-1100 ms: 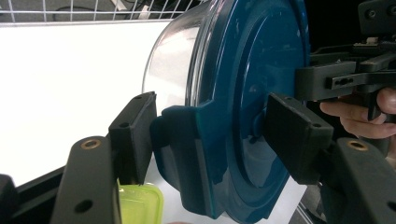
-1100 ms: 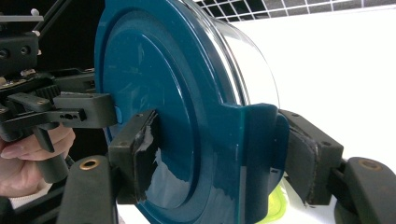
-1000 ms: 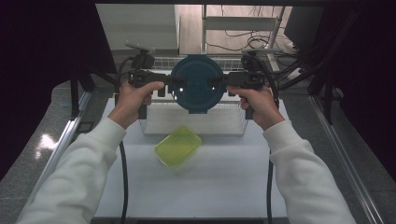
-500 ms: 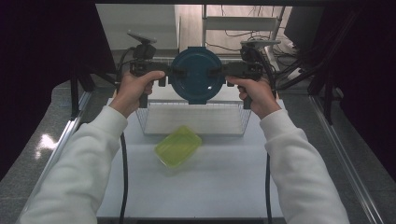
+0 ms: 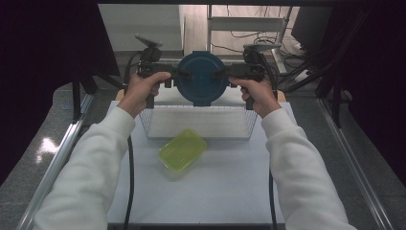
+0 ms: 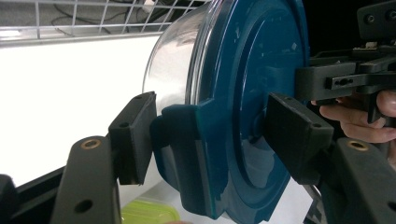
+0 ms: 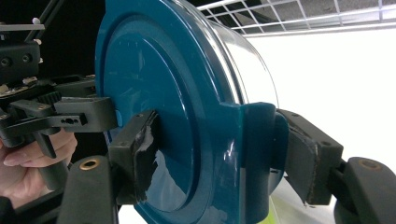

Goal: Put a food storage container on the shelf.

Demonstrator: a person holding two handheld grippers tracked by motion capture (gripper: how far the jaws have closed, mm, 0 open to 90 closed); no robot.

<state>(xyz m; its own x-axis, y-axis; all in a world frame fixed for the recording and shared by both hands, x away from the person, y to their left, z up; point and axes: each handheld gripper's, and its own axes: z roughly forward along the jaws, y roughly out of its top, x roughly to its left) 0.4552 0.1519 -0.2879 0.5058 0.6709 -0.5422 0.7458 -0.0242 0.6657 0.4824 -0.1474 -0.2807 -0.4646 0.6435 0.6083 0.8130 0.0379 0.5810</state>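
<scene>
Jaws, left gripper [image 6: 205, 135]: are being closed on the left clip tab of the round container's blue lid, one pad on the clear body side and one on the lid's face, as seen in the left gripper view.
Jaws, right gripper [image 7: 219, 154]: are being clamped on the opposite tab of the same lid, one pad pressed to the lid face and the other behind the tab, as seen in the right gripper view.
Round container [image 5: 202, 78]: is being held up between the two grippers, tipped on its side so that the blue lid is facing the near side; it is being kept in the air above the far part of the wire basket.
Container body [image 6: 175, 65]: is being seen as clear plastic behind the lid, pointing away toward the far side.
Hands: the left hand [image 5: 143, 88] and the right hand [image 5: 258, 93] are being wrapped round the gripper handles, white sleeves coming in from the near edge.
Wire basket [image 5: 198, 122]: is being seen standing on the far half of the white tabletop [image 5: 225, 187], below the container.
Green lidded box [image 5: 183, 149]: is lying on the tabletop just near of the basket's near wall, left of centre, turned at an angle.
</scene>
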